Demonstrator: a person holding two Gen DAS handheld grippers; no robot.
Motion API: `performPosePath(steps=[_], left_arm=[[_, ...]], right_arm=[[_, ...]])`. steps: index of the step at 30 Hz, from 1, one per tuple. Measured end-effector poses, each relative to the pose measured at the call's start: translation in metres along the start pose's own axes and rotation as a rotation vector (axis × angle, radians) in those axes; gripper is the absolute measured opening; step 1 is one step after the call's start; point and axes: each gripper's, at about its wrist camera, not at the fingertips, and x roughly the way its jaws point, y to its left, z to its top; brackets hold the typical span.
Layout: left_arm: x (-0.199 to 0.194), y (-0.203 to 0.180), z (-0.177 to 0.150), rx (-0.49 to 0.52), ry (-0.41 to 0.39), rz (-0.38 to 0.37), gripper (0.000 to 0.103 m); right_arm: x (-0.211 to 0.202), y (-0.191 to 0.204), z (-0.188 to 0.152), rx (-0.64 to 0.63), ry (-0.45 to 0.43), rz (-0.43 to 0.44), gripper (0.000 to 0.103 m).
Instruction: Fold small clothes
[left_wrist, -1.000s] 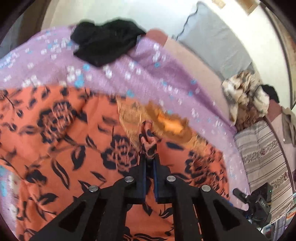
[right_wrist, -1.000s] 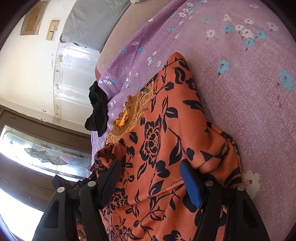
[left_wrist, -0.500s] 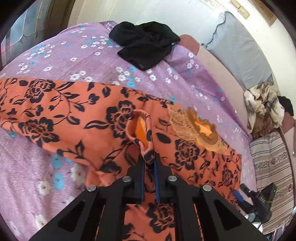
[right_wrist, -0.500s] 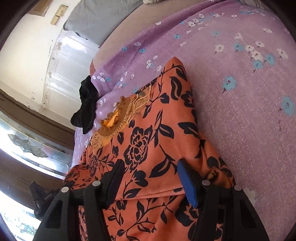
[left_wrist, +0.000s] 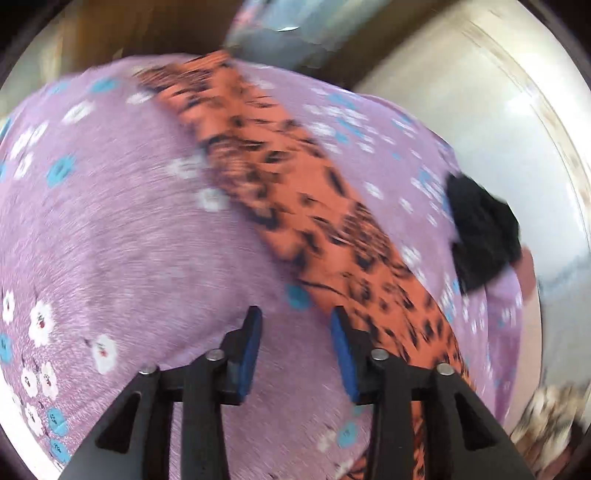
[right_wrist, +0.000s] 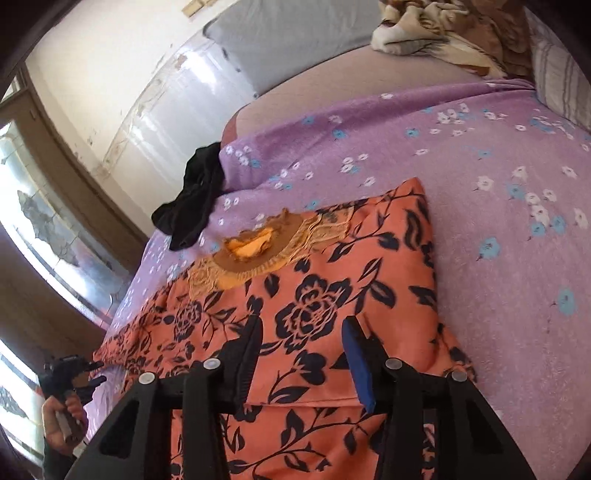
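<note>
An orange garment with black flower print (right_wrist: 325, 295) lies flat on the purple flowered bedsheet (right_wrist: 498, 206), its gold embroidered neckline (right_wrist: 255, 251) toward the far side. My right gripper (right_wrist: 303, 343) is open and empty just above the garment's middle. In the blurred left wrist view the garment (left_wrist: 306, 206) runs as a long orange band across the sheet (left_wrist: 122, 236). My left gripper (left_wrist: 295, 332) is open and empty, over the sheet at the band's near edge. The left gripper and the hand holding it also show at the lower left of the right wrist view (right_wrist: 70, 376).
A black garment (right_wrist: 192, 199) lies bunched at the far edge of the bed, also in the left wrist view (left_wrist: 480, 236). A grey pillow (right_wrist: 295, 40), a crumpled patterned blanket (right_wrist: 443, 33) and a striped cushion (right_wrist: 557, 77) sit at the head end. A window is on the left.
My left gripper has let go of the orange fabric fold, opened, and swung away fast to the garment's side. My right gripper stays open and has drawn back over the garment.
</note>
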Motion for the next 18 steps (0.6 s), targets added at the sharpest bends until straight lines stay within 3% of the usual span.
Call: performPosePath(steps=[2, 5, 10, 11, 12, 13, 14, 15, 18], left_arm=[[0.002, 0.008, 0.004, -0.093, -0.034, -0.089, 0.05], [0.008, 0.002, 0.006, -0.087, -0.054, -0.165, 0.081], [0.028, -0.018, 0.015, -0.017, -0.065, -0.213, 0.082], [0.03, -0.02, 0.017, -0.015, -0.071, -0.222, 0.075], [0.03, -0.018, 0.021, -0.021, -0.07, -0.245, 0.047], [0.037, -0.016, 0.025, -0.038, -0.048, -0.267, 0.033], [0.043, -0.014, 0.028, -0.056, -0.03, -0.264, 0.01], [0.048, -0.011, 0.03, -0.069, -0.023, -0.248, 0.005], [0.046, -0.013, 0.029, -0.077, -0.047, -0.255, 0.005]], right_arm=[[0.021, -0.005, -0.01, 0.027, 0.093, -0.03, 0.05], [0.016, -0.005, -0.008, 0.029, 0.067, -0.01, 0.052], [0.015, -0.014, -0.01, 0.065, 0.062, 0.018, 0.052], [0.014, -0.014, -0.011, 0.065, 0.06, 0.018, 0.052], [0.014, -0.015, -0.011, 0.063, 0.061, 0.018, 0.052], [0.015, -0.015, -0.011, 0.062, 0.061, 0.017, 0.052], [0.015, -0.015, -0.012, 0.061, 0.061, 0.015, 0.052], [0.015, -0.015, -0.012, 0.061, 0.062, 0.016, 0.052], [0.015, -0.015, -0.011, 0.058, 0.064, 0.014, 0.052]])
